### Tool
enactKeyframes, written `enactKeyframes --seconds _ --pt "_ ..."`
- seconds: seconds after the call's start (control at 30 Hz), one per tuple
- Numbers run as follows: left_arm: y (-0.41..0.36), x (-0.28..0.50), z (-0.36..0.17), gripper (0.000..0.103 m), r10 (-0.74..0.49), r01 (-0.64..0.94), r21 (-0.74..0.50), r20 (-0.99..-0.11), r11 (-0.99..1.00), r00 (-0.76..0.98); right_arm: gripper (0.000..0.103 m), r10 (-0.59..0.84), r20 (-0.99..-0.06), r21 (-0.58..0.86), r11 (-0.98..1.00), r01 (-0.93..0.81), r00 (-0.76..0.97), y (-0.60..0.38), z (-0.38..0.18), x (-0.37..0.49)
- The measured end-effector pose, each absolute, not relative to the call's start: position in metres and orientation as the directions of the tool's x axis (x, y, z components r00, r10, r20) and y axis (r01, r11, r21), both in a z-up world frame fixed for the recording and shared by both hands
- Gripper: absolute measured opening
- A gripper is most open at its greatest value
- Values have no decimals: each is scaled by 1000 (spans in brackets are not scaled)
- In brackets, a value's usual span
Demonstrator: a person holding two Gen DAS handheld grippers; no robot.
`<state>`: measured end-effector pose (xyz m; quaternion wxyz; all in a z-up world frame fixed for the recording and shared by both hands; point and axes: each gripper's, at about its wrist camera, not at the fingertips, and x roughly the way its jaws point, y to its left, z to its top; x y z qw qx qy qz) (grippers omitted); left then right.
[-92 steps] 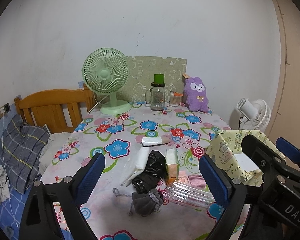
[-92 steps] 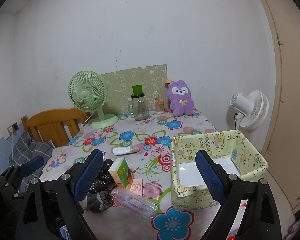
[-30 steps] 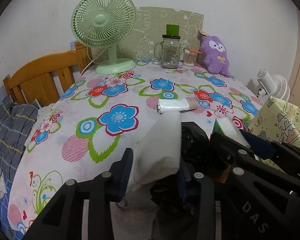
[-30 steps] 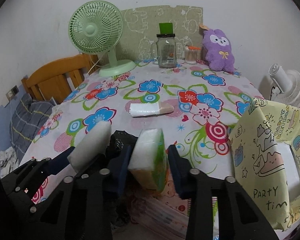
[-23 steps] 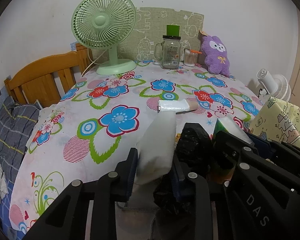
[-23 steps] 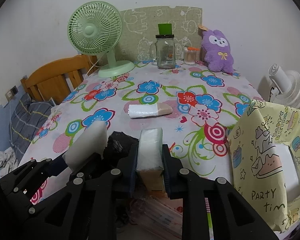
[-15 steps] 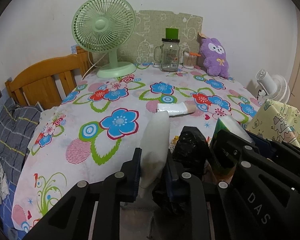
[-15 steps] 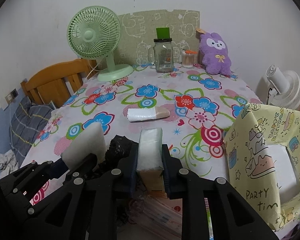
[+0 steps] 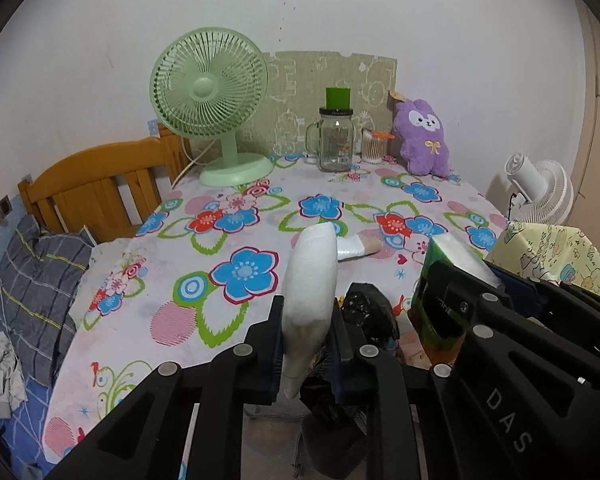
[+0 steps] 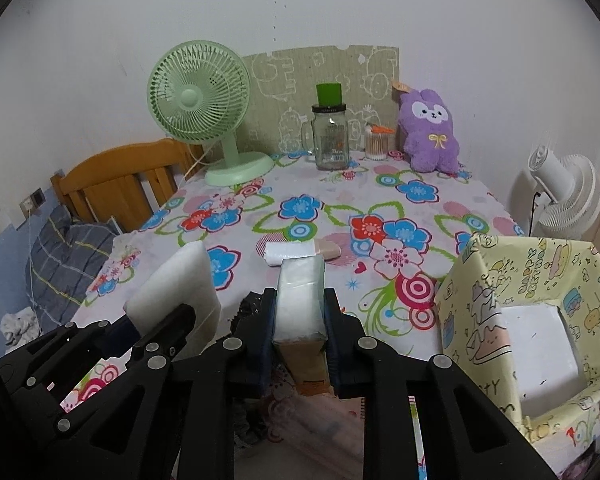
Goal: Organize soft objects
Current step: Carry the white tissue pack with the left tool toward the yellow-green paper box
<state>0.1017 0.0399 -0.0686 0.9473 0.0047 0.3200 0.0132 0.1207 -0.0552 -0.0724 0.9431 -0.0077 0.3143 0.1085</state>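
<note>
White foam pad (image 9: 310,280) pinched by left hand-held gripper (image 9: 306,344); right (image 10: 298,336) squeezes plastic-wrapped tissue pack (image 10: 300,300).

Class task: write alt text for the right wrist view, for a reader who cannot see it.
The right gripper clamps a tissue pack above a floral tablecloth; the left gripper beside it holds a white pad. A yellow box stands open at right.

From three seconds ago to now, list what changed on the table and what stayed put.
Both grippers, open above the table then, have closed and begun lifting: the left gripper now clamps the white foam piece, the right gripper the tissue pack. The black bag stays on the tablecloth, as do the small roll, green fan, jar, purple plush and yellow box.
</note>
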Motion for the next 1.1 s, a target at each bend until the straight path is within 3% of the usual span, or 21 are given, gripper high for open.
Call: enactKeyframes --seconds 1.1 --pt "-3 72 -12 17 -47 46 -16 -531 999 846 25 178 -500 37 982 -185 847 -100 -8 74"
